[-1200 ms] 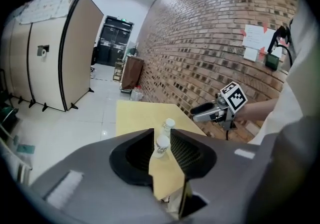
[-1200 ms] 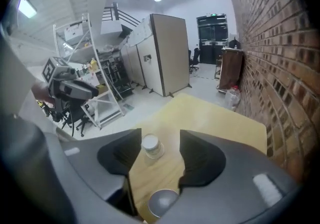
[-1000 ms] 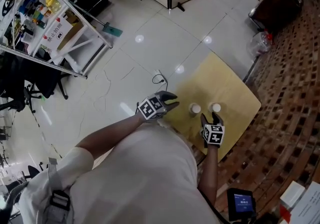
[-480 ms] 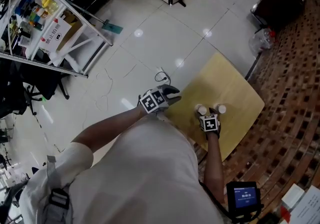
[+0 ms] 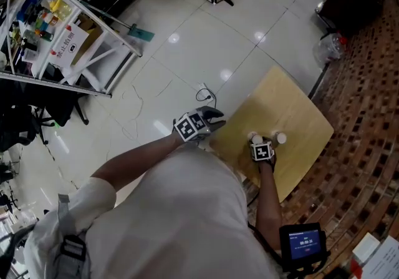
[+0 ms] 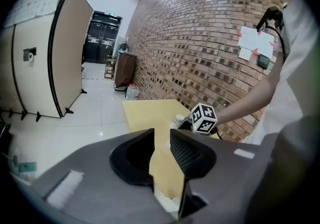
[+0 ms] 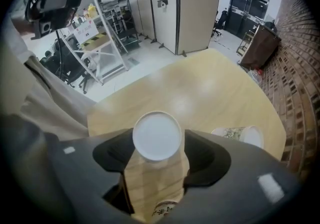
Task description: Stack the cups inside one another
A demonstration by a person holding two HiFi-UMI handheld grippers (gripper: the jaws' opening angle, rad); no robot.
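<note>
Shiny white floor (image 5: 187, 53) lies around a yellow table (image 5: 299, 103). The right gripper (image 7: 159, 143) points down over a cup (image 7: 156, 135) on the table. Its jaws have just been opening. Now they are wide apart, with that cup between them. The other cup (image 7: 244, 135) sits just beside it. The left gripper (image 6: 161, 137) hangs by the table's edge. Its jaws are a little apart and hold nothing.

R gripper (image 5: 259, 144) over cup (image 5: 253, 138), 2nd cup (image 5: 281, 138) beside, wood table (image 5: 293, 109)
</note>
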